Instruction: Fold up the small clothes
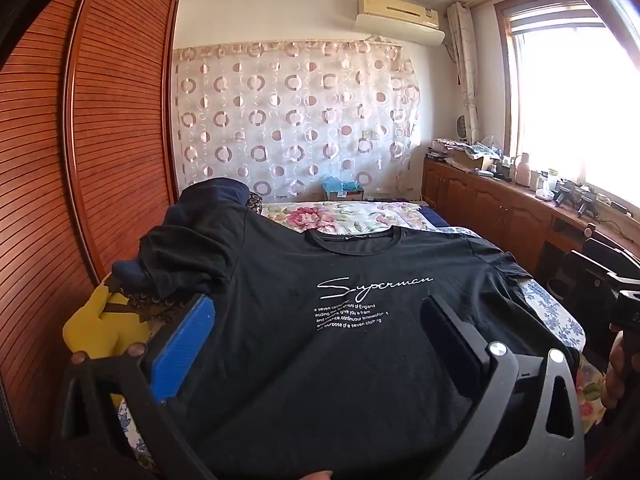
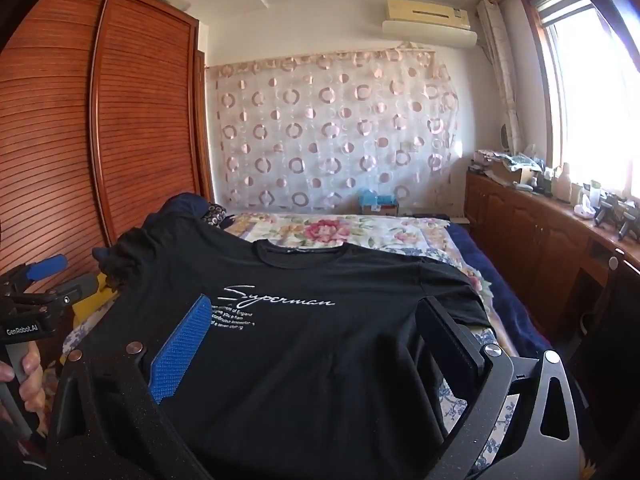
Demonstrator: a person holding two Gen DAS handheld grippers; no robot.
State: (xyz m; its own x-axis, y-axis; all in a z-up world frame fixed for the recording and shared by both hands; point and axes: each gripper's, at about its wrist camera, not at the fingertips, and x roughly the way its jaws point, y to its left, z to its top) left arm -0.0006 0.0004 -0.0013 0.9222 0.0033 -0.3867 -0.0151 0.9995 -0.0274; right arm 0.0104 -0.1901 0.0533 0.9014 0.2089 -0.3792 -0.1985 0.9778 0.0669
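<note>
Floral bed (image 1: 352, 216), black tee (image 1: 320, 360) spread flat under my left gripper (image 1: 320, 344) and right gripper (image 2: 316, 344), both wide open, gripping nothing.

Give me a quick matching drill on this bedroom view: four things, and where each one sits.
Things:
1. black T-shirt
2. air conditioner
3. wooden wardrobe
4. yellow cloth

Places:
A. high on the far wall
B. along the left side of the room
C. spread flat on the bed, print up
D. at the shirt's left edge, partly under it

Pairs: 1-C, 2-A, 3-B, 4-D
</note>
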